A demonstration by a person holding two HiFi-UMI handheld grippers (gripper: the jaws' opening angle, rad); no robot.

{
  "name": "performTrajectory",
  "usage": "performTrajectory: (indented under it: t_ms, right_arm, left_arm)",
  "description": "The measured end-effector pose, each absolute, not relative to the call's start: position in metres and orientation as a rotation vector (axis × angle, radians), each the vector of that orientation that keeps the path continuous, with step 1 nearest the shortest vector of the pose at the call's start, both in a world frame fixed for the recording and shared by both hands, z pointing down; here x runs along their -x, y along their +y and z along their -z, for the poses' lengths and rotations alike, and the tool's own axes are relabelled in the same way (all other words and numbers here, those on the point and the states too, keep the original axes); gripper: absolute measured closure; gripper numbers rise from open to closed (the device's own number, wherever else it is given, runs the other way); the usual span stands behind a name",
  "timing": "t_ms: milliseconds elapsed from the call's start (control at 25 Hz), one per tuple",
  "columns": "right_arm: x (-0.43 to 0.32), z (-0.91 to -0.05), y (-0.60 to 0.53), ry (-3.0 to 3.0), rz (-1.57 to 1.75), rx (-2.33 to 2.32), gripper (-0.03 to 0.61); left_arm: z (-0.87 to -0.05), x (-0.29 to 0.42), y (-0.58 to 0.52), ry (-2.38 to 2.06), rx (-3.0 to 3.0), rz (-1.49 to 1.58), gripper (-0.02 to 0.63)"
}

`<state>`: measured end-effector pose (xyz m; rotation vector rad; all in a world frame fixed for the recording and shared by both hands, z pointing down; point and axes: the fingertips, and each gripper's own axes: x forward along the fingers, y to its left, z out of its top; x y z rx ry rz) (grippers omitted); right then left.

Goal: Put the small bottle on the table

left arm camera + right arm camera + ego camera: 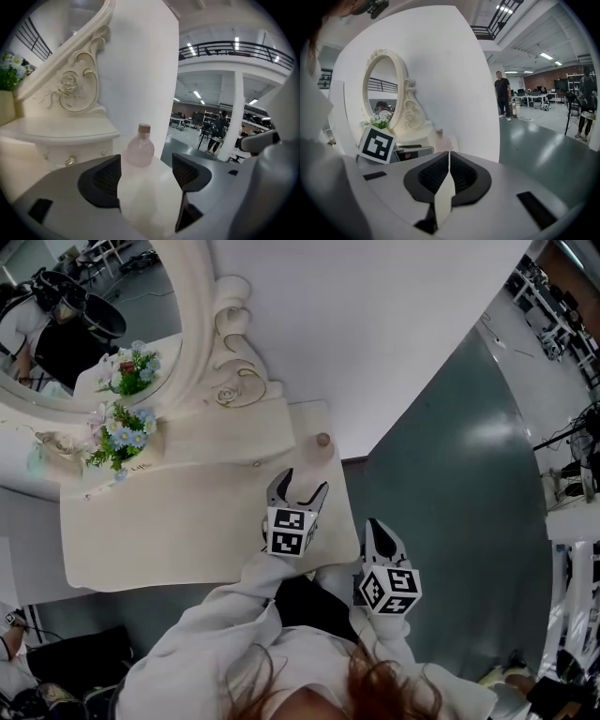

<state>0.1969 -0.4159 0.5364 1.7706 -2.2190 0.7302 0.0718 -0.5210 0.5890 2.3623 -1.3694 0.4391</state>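
The small pink bottle [323,440] with a brown cap stands upright on the white dressing table [178,545], near its back right corner. My left gripper [300,486] hovers over the table just short of the bottle, open, with nothing between its jaws. In the left gripper view the bottle [140,148] stands free beyond the left gripper [145,174], apart from both pads. My right gripper [379,525] is off the table's right edge, over the floor, shut and empty. In the right gripper view the right gripper [449,159] has its pads together, and the bottle [441,139] shows small beyond.
An oval mirror [202,324] in a carved white frame rises at the table's back. A pot of blue and white flowers [120,434] stands at the back left. A raised drawer shelf with knobs [70,161] is left of the bottle. Grey floor [450,484] lies to the right.
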Motion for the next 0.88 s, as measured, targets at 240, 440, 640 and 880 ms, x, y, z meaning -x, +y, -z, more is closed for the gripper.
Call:
performTrajectory:
  t_ms: [240, 440, 640, 880]
  right_arm:
    - [-0.175, -0.523, -0.415, -2.29, -0.677, -1.728, 0.543]
    - [-0.161, -0.51, -0.418, -2.352, -0.624, -1.686, 0.543]
    - [-0.143, -0.497, -0.425, -2.412, -0.561, -1.639, 0.543]
    - [-0.132, -0.468, -0.429, -2.506, -0.477, -1.584, 0.543]
  left_arm:
    - [-0.555, -0.036, -0.493, -1.327, -2.38, -0.345, 0.275]
    - [-0.525, -0.016, -0.469, -1.267, -2.439, -0.299, 0.275]
    - [-0.498, 0.007, -0.453, -1.213, -2.497, -0.263, 0.275]
    - [-0.451, 0.041, -0.444, -1.281, -2.57, -0.171, 0.276]
